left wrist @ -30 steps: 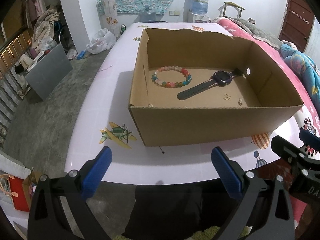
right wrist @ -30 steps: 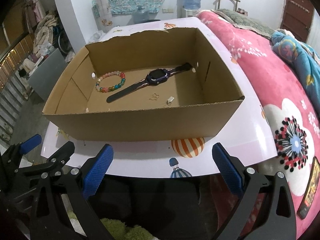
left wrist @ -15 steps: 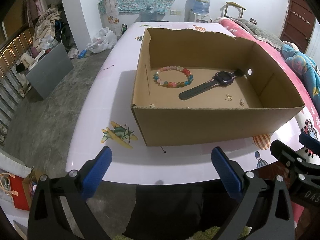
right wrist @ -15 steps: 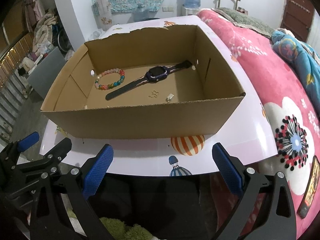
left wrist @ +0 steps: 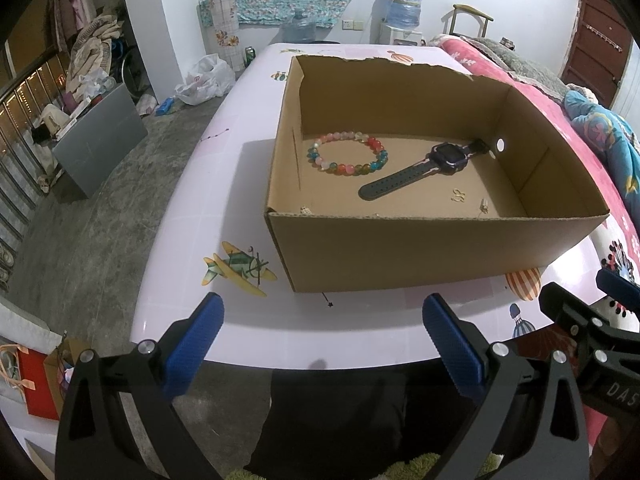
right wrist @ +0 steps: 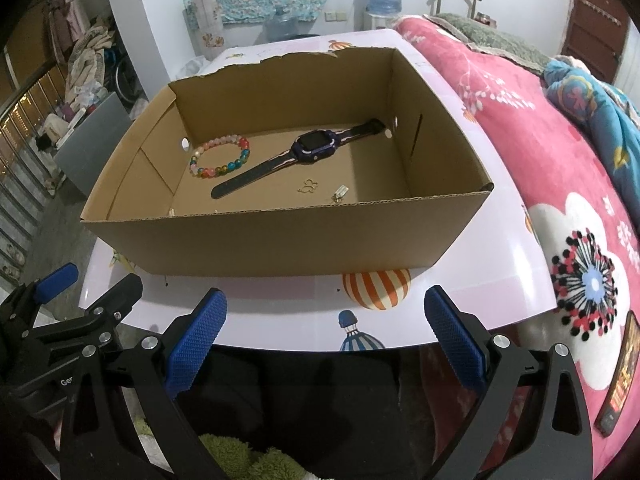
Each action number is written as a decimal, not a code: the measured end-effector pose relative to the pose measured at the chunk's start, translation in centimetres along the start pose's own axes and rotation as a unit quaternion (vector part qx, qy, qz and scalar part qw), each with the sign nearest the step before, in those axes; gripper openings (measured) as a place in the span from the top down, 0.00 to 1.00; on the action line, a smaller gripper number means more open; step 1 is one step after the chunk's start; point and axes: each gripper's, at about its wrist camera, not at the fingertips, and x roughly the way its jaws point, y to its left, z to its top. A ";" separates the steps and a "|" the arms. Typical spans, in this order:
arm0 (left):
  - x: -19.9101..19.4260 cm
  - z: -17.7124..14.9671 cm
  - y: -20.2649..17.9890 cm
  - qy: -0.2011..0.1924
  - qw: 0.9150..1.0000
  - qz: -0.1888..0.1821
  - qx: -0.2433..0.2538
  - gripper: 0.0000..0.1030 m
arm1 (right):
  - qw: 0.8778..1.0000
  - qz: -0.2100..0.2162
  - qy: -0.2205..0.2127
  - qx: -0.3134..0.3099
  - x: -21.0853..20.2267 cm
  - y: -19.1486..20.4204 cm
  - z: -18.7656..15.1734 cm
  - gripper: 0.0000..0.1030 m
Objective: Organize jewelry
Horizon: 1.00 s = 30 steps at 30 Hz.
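Both grippers have drifted slightly; the left gripper (left wrist: 320,336) and right gripper (right wrist: 326,330) hang spread and empty before the box (left wrist: 420,252) holding a bracelet (left wrist: 347,154) and watch (left wrist: 424,168).

Pink flowery blanket (right wrist: 560,184) lying beside the table, water jug (left wrist: 404,4) standing far back, white plastic bag (left wrist: 206,80) sitting on the floor

A cardboard box (left wrist: 420,248) sits on the table (left wrist: 240,168); inside, a bead bracelet (left wrist: 347,153) lies far left, a watch (left wrist: 428,168) to its right, small trinkets (left wrist: 460,196) nearer
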 end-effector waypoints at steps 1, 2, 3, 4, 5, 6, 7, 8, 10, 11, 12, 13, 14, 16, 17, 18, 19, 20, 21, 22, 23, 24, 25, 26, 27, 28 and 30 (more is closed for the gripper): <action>0.0 0.0 0.0 0.000 1.000 0.000 0.000 0.05 | 1.000 0.000 0.000 0.000 0.0 0.0 0.0 0.08; 0.0 0.0 0.0 0.000 1.000 0.000 0.000 0.05 | 1.000 0.000 0.001 0.000 0.1 0.0 0.0 0.08; 0.0 0.0 0.0 0.000 1.000 0.000 0.000 0.05 | 1.000 0.000 0.001 0.000 0.0 0.0 0.0 0.08; 0.0 0.0 0.0 0.000 1.000 0.000 0.000 0.05 | 1.000 0.000 0.002 0.000 0.0 0.0 0.0 0.08; 0.0 0.0 0.0 0.000 1.000 -0.001 0.000 0.05 | 1.000 0.000 0.002 0.000 0.1 0.0 0.0 0.08; 0.0 0.0 0.0 0.000 1.000 -0.001 -0.001 0.05 | 1.000 0.000 0.002 -0.001 0.1 0.0 0.0 0.08; 0.0 0.0 0.0 0.001 1.000 -0.001 0.000 0.05 | 1.000 0.000 0.003 -0.001 0.1 0.0 0.0 0.08; 0.0 0.0 0.0 0.001 1.000 0.000 0.000 0.05 | 1.000 0.000 0.002 -0.001 0.1 0.0 0.0 0.08; 0.0 0.0 0.0 0.001 1.000 -0.001 -0.001 0.05 | 1.000 0.000 0.003 0.000 0.1 -0.1 0.0 0.08; 0.0 0.0 0.0 0.001 1.000 -0.001 -0.002 0.05 | 1.000 0.000 0.003 0.000 0.1 -0.1 0.0 0.08; 0.0 -0.1 0.0 0.002 1.000 -0.001 -0.003 0.05 | 1.000 0.000 0.003 0.000 0.1 -0.1 0.0 0.08; 0.0 -0.1 0.0 0.002 1.000 -0.001 -0.003 0.05 | 1.000 0.000 0.003 -0.001 0.1 -0.1 0.0 0.08; 0.0 -0.1 0.0 0.002 1.000 -0.001 -0.004 0.05 | 1.000 0.000 0.003 -0.001 0.1 -0.1 0.0 0.08; 0.0 -0.1 -0.1 0.002 1.000 -0.001 -0.005 0.05 | 1.000 0.000 0.003 -0.001 0.1 -0.1 0.0 0.08; 0.0 -0.1 -0.1 0.002 1.000 -0.001 -0.005 0.05 | 1.000 -0.001 0.003 -0.001 0.1 -0.1 0.0 0.08; 0.0 -0.1 -0.1 0.002 1.000 -0.001 -0.005 0.05 | 1.000 -0.001 0.003 -0.001 0.1 -0.2 0.0 0.08; 0.0 -0.1 -0.1 0.002 1.000 -0.001 -0.005 0.05 | 1.000 0.000 0.003 0.000 0.2 -0.2 0.0 0.08; 0.0 -0.1 -0.1 0.002 1.000 -0.001 -0.005 0.05 | 1.000 0.000 0.004 -0.001 0.2 -0.2 0.0 0.08; 0.0 -0.1 -0.1 0.002 1.000 -0.001 -0.005 0.05 | 1.000 0.000 0.004 0.000 0.2 -0.3 0.0 0.08; 0.0 -0.1 0.0 0.002 1.000 -0.001 -0.005 0.05 | 1.000 0.000 0.004 -0.001 0.2 -0.3 0.0 0.08; 0.0 -0.1 0.0 0.002 1.000 -0.001 -0.005 0.05 | 1.000 0.000 0.004 -0.001 0.2 -0.3 0.0 0.08; 0.0 -0.1 0.0 0.002 1.000 -0.001 -0.005 0.05 | 1.000 0.000 0.004 -0.001 0.2 -0.3 0.0 0.08; 0.0 -0.1 0.0 0.001 1.000 -0.001 -0.005 0.05 | 1.000 0.001 0.004 0.000 0.2 -0.3 0.0 0.08; 0.0 -0.1 0.0 0.002 1.000 -0.001 -0.005 0.05 | 1.000 0.000 0.004 0.000 0.2 -0.3 0.0 0.08; 0.0 -0.1 0.0 0.002 1.000 -0.002 -0.005 0.05 | 1.000 0.000 0.004 0.000 0.2 -0.4 -0.1 0.08; 0.0 -0.1 0.0 0.002 1.000 -0.002 -0.006 0.05 | 1.000 0.000 0.004 0.000 0.2 -0.3 0.0 0.08; 0.0 -0.1 0.0 0.002 1.000 -0.002 -0.006 0.05 | 1.000 0.000 0.004 0.001 0.2 -0.4 -0.1 0.08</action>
